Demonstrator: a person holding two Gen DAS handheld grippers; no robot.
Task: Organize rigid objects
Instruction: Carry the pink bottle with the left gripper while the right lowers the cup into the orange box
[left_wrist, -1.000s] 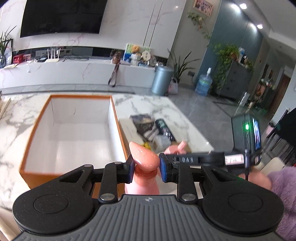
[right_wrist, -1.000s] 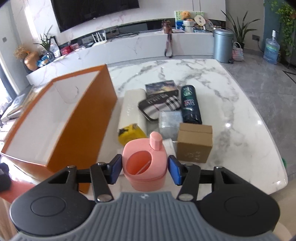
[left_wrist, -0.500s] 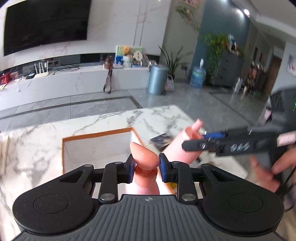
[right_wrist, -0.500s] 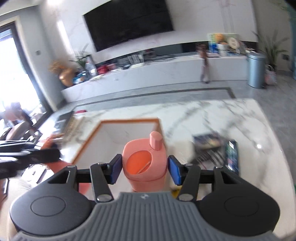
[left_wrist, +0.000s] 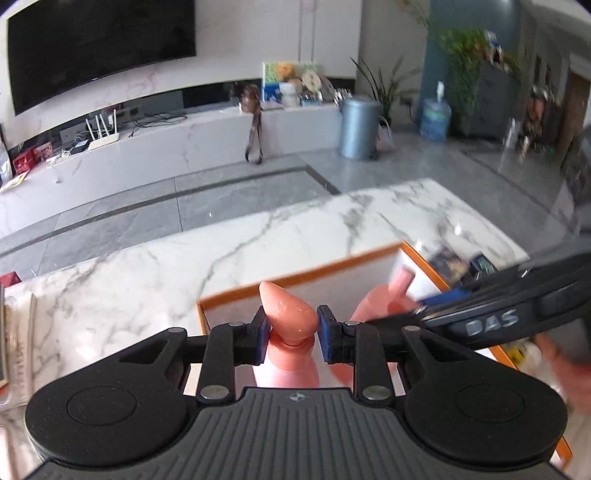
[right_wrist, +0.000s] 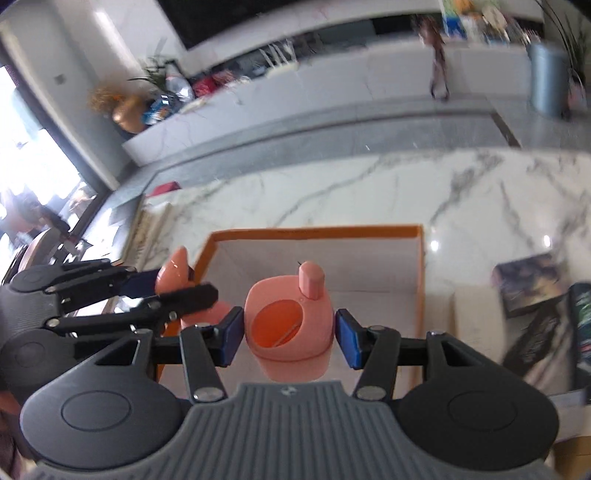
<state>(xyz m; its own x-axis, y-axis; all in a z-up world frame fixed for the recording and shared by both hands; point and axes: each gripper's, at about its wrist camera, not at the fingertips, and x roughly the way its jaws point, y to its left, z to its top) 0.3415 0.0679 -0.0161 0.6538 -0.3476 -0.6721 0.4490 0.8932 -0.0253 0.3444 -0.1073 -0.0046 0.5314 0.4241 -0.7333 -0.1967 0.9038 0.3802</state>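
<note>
My left gripper (left_wrist: 290, 332) is shut on the neck of a pink pump bottle (left_wrist: 288, 314), just under its pump head. My right gripper (right_wrist: 290, 332) is shut on the sides of a pink jug (right_wrist: 291, 325) with an open top and a capped spout. Both hang side by side over the near part of an orange box (right_wrist: 314, 230) with a white inside. In the right wrist view the left gripper (right_wrist: 177, 286) and its pump bottle (right_wrist: 175, 271) sit over the box's left wall. In the left wrist view the jug (left_wrist: 373, 306) and the right gripper (left_wrist: 424, 314) are blurred at right.
The box stands on a white marble table (right_wrist: 369, 192). To the right of the box lie a white carton (right_wrist: 472, 317), a dark book (right_wrist: 528, 284), a checkered case (right_wrist: 532, 332) and a dark green bottle (right_wrist: 581, 314). A person's hand (left_wrist: 561, 365) holds the right gripper.
Both grippers have swung left with their pink objects, from beside the pile of items to over the orange box. Neither grip has changed.
</note>
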